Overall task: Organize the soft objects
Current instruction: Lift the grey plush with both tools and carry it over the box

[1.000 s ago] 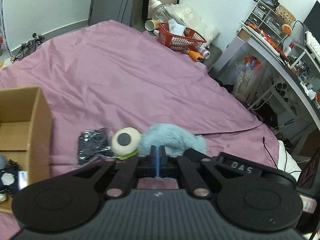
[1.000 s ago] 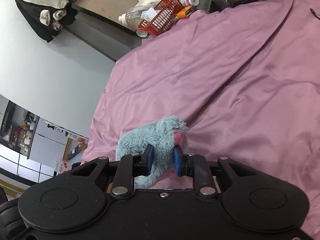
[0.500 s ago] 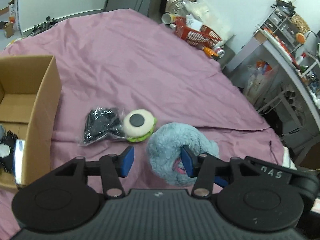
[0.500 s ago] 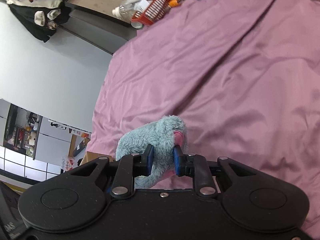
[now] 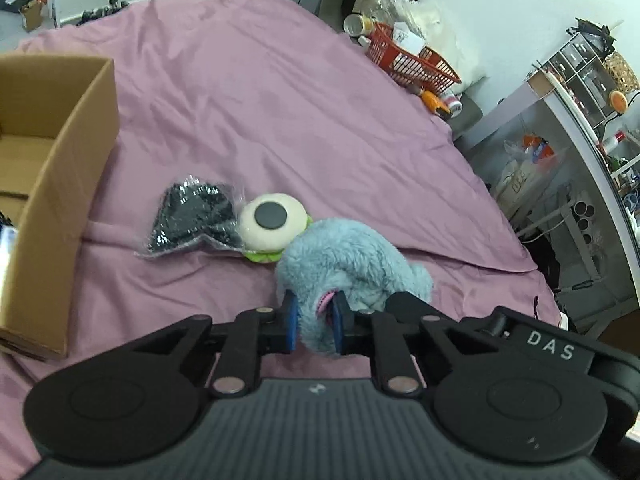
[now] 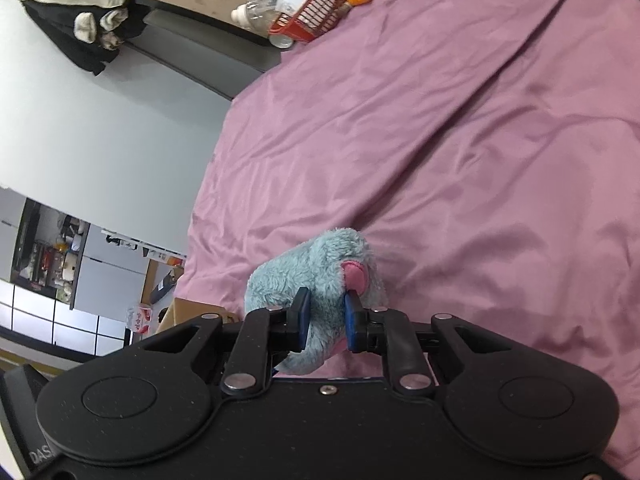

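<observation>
Both grippers are on the same toy here. The left gripper has its blue pads pinched into the near end of the blue plush toy, squeezing the fur down to a narrow waist; its jaws have just been closing, and the plush sits squarely between them. From the other side, the right gripper also clamps a fold of the blue plush toy, its jaws have just been closing a touch further on the fur, with a pink patch of the toy bulging just above the right-hand pad.

The plush lies on the purple bedsheet, at the near edge of the bed (whether it is lifted clear of the sheet or only bunched up, I cannot tell). Just behind it, touching its far side in the left wrist view, sits a round cream eyeball plush with a dark pupil facing up and a green rim underneath. Beside that, to the left, lies a black item in a clear plastic bag, flat on the sheet and touching the eyeball toy.

Further left stands an open cardboard box on the bed, well apart from the toys. At the far corner of the bed is a red basket stuffed with bottles and packets, and a cluttered desk runs along the right wall.
</observation>
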